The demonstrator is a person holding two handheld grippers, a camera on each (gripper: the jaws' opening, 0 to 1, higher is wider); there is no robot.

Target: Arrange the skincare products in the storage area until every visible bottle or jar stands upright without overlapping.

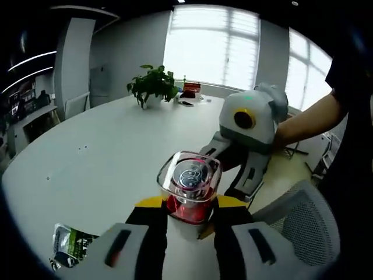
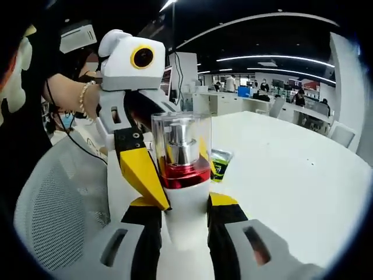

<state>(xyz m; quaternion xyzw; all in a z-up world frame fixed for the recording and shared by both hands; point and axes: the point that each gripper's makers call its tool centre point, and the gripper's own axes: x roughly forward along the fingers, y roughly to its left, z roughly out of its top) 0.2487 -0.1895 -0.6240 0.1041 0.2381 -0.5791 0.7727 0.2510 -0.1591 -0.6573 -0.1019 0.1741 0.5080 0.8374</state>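
Left gripper view is looking down along the left hand-held gripper (image 1: pixel 189 219), whose yellow-tipped jaws are clenching the white body of a pump bottle (image 1: pixel 188 201) just below its red collar. The bottle's clear square cap is pointing up toward the lens, so the bottle seems to be carried roughly in line with the jaws, above the edge of the white surface (image 1: pixel 99 157). The right hand-held gripper (image 1: pixel 247 175) is reaching in from the right of this view, a person's forearm behind it.

Right gripper view is showing the same pump bottle (image 2: pixel 182 175) rising between the right hand-held gripper's (image 2: pixel 183 213) own jaws, which are pressing against the white body low down, while the left hand-held gripper (image 2: pixel 137 166) is meeting the bottle from the upper left at the collar. Both are therefore grasping one bottle, probably so that it can be steadied and turned upright between two holds before it goes down on the surface (image 2: pixel 291 169). A small green packet (image 2: pixel 220 163) is lying flat on the surface just behind the bottle; it is also appearing near the left jaw (image 1: pixel 70 246). A potted plant (image 1: pixel 152 86) is standing well apart at the far side.
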